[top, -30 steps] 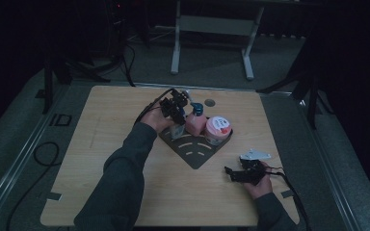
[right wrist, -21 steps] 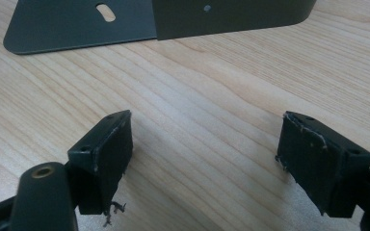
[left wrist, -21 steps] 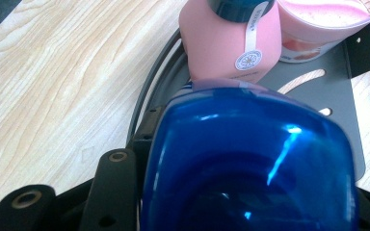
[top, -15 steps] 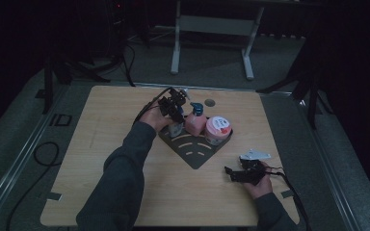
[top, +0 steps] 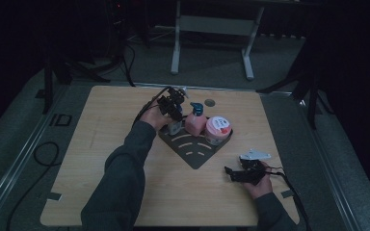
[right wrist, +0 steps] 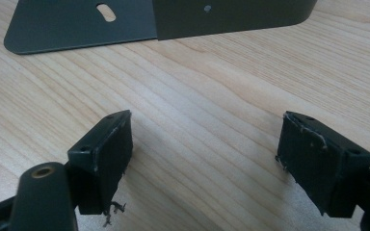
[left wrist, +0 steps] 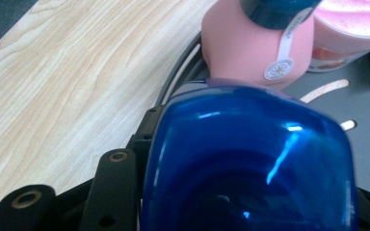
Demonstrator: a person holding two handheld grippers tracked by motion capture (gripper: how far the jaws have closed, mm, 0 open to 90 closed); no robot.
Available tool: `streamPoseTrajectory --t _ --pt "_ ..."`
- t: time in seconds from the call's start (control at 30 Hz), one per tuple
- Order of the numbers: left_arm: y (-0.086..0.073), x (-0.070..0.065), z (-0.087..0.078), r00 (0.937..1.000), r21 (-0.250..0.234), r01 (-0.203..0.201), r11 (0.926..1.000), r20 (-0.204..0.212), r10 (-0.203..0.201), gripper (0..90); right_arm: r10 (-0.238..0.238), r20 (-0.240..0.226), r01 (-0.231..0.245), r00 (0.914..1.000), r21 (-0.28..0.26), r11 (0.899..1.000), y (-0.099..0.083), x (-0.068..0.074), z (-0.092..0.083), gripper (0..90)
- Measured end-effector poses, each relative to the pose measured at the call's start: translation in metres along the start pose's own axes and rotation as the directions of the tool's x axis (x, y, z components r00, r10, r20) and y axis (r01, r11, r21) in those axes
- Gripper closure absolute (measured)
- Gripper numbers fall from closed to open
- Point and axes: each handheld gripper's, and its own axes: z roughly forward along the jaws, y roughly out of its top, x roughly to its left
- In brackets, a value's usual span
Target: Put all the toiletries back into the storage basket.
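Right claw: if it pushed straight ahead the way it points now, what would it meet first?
Most likely the dark metal tray. The right claw stands open over bare wood, nothing between it and the tray's edge, though depth is hard to judge.

I work in a dim lab or studio: my wooden table (top: 125,144) stands on grey carpet (top: 14,144), cables (top: 43,154) beside it, metal stand legs (top: 212,43) behind it.
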Motion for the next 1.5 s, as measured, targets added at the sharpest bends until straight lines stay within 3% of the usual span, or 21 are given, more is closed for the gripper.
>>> streamPoseTrajectory --t 0.93,1.5 --pt "0.017 0.007 0.022 0.999 -0.034 0.042 0.9985 -0.011 -0.043 55.1 -0.001 -0.001 0.001 1.0 0.0 1.0 0.0 0.0 0.0 19.5" --pt "0.022 0.007 0.027 0.9981 -0.055 0.061 0.9966 0.007 -0.061 55.0 -0.002 0.0 0.002 1.0 -0.002 1.0 0.0 0.0 0.0 19.5"
